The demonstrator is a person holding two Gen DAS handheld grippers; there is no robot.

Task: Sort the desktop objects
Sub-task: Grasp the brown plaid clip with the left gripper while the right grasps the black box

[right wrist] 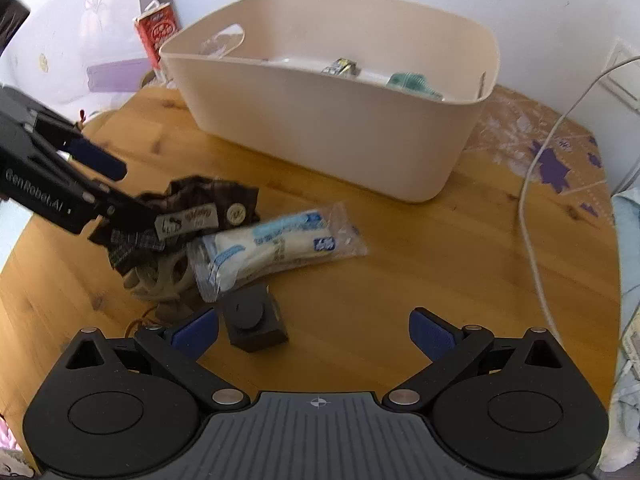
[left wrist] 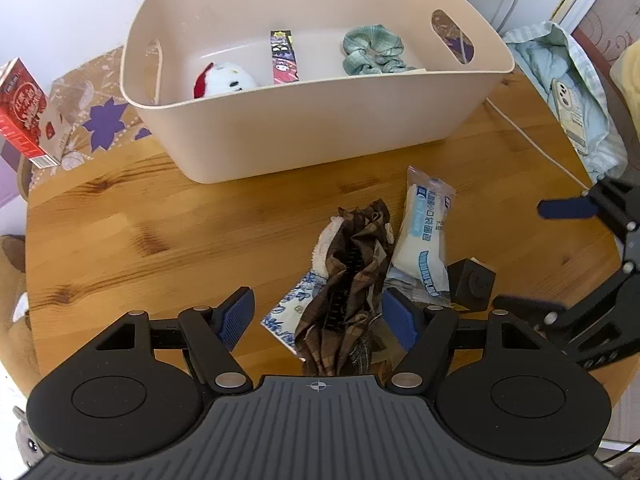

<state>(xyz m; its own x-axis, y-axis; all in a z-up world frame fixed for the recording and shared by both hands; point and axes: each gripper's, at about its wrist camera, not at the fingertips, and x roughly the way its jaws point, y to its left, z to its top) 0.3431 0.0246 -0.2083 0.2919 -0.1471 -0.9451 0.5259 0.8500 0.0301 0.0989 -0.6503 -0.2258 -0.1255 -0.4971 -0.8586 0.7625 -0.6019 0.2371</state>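
Observation:
A beige bin [left wrist: 312,136] stands at the back of the round wooden table [left wrist: 140,232]; it holds a white plush [left wrist: 226,79], a dark printed packet [left wrist: 285,57] and a green scrunchie [left wrist: 372,50]. My left gripper [left wrist: 318,320] is open with its jaws either side of a brown plaid hair claw [left wrist: 352,276], which lies on a blue-patterned card [left wrist: 288,312]. A clear plastic packet [left wrist: 424,240] and a black cube [left wrist: 474,284] lie just right of it. My right gripper [right wrist: 314,334] is open and empty, low over the table near the black cube [right wrist: 254,322]. The bin [right wrist: 332,128] shows behind it.
A red carton [left wrist: 26,114] stands at the table's back left on a patterned mat [left wrist: 100,116]. A white cable [right wrist: 532,216] runs along the right side. Blue-green cloth with a phone [left wrist: 570,112] on it lies off the table's right edge.

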